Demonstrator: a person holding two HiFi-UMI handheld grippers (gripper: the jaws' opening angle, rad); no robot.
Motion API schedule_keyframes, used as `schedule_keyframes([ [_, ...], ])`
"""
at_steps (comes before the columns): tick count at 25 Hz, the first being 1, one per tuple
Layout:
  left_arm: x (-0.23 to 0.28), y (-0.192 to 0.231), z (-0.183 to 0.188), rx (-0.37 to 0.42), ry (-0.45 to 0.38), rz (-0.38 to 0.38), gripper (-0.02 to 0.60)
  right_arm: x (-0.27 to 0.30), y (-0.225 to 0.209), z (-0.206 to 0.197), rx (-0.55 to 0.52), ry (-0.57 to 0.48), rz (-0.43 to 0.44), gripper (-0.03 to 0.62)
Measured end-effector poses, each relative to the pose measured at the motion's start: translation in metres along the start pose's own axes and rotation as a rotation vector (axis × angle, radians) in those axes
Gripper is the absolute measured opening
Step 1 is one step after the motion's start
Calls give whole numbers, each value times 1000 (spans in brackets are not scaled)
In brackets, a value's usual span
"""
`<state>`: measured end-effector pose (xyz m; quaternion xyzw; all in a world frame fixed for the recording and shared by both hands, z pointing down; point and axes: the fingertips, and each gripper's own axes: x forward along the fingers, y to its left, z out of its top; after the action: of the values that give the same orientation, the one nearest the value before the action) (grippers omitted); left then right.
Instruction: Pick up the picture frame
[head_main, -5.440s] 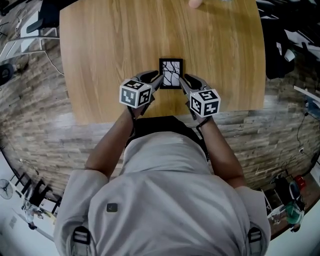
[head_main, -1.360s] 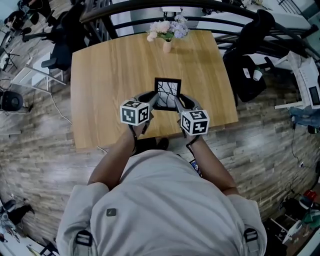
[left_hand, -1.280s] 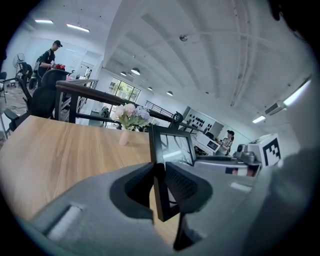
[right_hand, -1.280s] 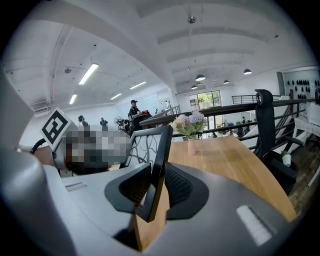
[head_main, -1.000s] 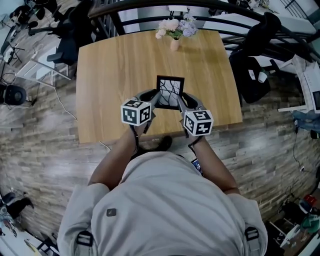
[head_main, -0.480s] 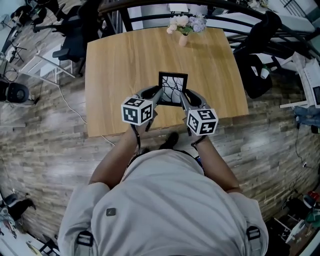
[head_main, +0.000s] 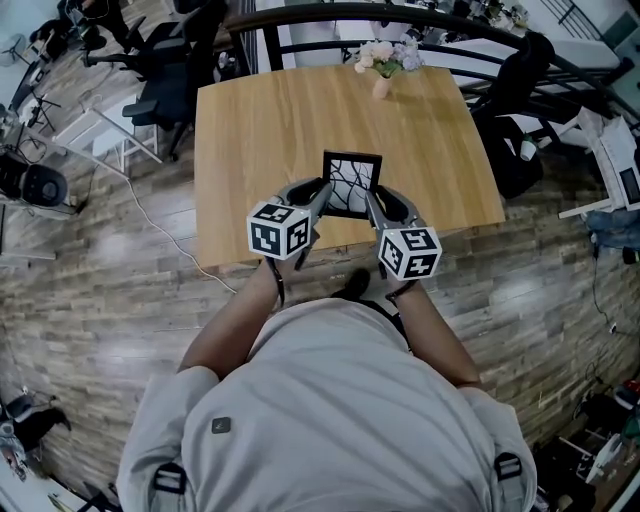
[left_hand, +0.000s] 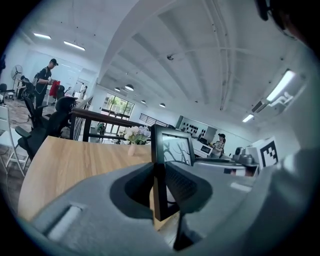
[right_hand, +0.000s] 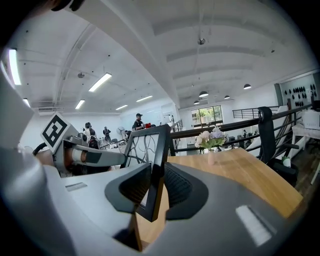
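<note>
My left claw (head_main: 318, 195) clamped on the left edge of the picture frame (head_main: 352, 184), my right claw (head_main: 372, 200) gripping its right edge, frame upright between them, table (head_main: 270, 130) beneath, flowers (head_main: 385, 58) beyond.

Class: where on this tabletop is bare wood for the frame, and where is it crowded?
Bare: the left half of the table, and the middle between the flower vase at the far edge and the picture frame. Crowded: the near edge, where left gripper and right gripper hold it.

Left hand-held gripper (head_main: 322, 193), right hand-held gripper (head_main: 370, 200): both clamped on picture frame (head_main: 352, 178).
</note>
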<state>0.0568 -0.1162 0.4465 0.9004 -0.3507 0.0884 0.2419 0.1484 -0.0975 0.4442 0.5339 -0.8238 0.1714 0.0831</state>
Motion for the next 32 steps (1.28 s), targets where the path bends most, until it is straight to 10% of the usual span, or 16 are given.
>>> schedule_keyframes([
  [32, -98, 12, -10, 15, -65, -40, 75, -24, 99, -4, -46, -53, -32, 91],
])
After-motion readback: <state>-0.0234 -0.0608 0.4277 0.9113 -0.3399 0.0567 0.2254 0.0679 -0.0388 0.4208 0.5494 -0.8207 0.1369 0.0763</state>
